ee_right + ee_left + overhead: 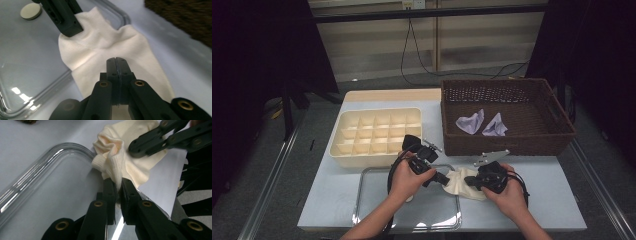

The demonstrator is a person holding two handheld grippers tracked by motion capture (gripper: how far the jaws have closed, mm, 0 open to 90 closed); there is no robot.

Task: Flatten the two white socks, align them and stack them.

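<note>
A cream sock (460, 176) lies across the right rim of a metal tray (377, 200), partly on the white table. My left gripper (443, 178) is shut on a bunched fold at the sock's (115, 157) left end; the fabric puckers up between its jaws (118, 183). Facing it from the right, my right gripper (468, 181) has its jaws pressed flat together (116, 61), tips on the sock's (100, 50) middle. I see no fabric between them. The sock runs on beneath that gripper.
A cream divider box (377, 135) stands behind the tray. At the back right, a brown wicker basket (507, 145) holds two lavender cloths (471, 122). A small round cream disc (30, 11) lies in the tray. The tray rim (50, 152) is raised.
</note>
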